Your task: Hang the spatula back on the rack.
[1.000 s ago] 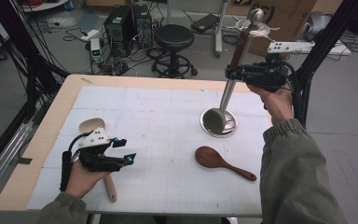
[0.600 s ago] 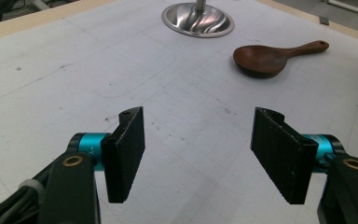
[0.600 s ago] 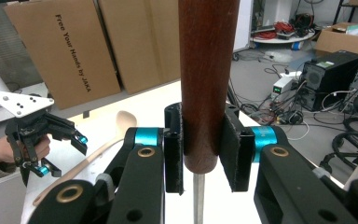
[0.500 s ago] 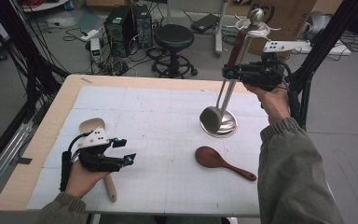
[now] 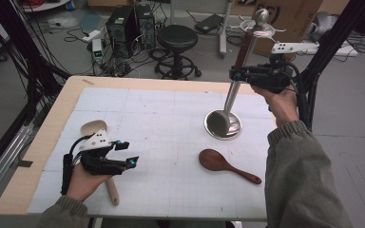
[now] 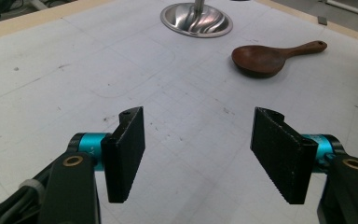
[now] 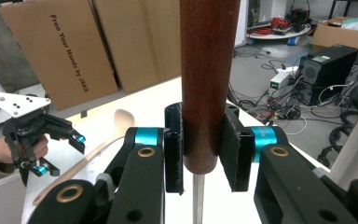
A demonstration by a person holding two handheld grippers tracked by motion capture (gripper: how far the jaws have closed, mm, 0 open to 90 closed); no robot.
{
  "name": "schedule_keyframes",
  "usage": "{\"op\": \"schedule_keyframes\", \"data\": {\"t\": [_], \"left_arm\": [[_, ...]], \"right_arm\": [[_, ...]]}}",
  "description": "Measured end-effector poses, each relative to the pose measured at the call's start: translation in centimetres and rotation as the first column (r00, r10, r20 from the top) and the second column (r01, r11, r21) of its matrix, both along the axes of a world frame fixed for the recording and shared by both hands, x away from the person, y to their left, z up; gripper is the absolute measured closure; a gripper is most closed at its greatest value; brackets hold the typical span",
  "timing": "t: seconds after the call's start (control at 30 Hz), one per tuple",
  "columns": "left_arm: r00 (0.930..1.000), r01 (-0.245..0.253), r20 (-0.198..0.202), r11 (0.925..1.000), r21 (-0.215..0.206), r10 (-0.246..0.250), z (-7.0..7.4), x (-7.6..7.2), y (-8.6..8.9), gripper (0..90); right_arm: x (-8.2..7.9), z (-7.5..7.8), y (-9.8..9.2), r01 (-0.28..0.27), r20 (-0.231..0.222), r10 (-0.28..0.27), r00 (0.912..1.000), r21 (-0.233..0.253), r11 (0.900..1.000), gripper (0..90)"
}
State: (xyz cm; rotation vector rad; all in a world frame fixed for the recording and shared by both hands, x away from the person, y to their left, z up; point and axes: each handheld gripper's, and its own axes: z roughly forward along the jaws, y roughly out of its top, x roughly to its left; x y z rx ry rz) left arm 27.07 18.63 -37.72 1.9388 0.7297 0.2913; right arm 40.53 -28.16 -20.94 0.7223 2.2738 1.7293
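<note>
Above the tabletop's (image 5: 171,102) far right quarter, the right claw (image 5: 238,74) grips the ladle (image 5: 228,102) by its dark wooden handle, jaws closed on it. Compared with a second ago the ladle stands steeper and its bowl has shifted slightly leftward, hanging low over the surface: judged a lift or carry in progress. Left claw (image 6: 198,156) rests open near the front left, beside the pale wooden spoon (image 5: 93,128). Brown spoon (image 5: 218,162) lies just in front of the ladle; open room lies centre and left, the right edge close.
</note>
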Motion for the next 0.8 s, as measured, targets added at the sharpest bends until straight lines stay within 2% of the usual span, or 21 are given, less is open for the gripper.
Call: {"op": "schedule_keyframes", "data": {"t": [0.27,0.43,0.8], "left_arm": [[1.0000,0.002,0.001,1.0000,-0.001,-0.002,0.0,0.0,0.0,35.7],[1.0000,0.002,0.001,1.0000,0.002,-0.002,0.0,0.0,0.0,35.7],[1.0000,0.005,0.001,1.0000,0.006,-0.005,-0.1,-0.1,-0.1,35.6]], "right_arm": [[0.1,-0.1,-0.1,0.027,0.013,-0.027,0.9995,0.000,1.000,72.6],[0.0,-0.4,-0.2,0.049,-0.005,-0.049,0.9988,0.027,0.998,71.5],[-0.5,-0.8,-1.0,0.135,0.012,-0.136,0.9907,0.053,0.989,68.7]]}}
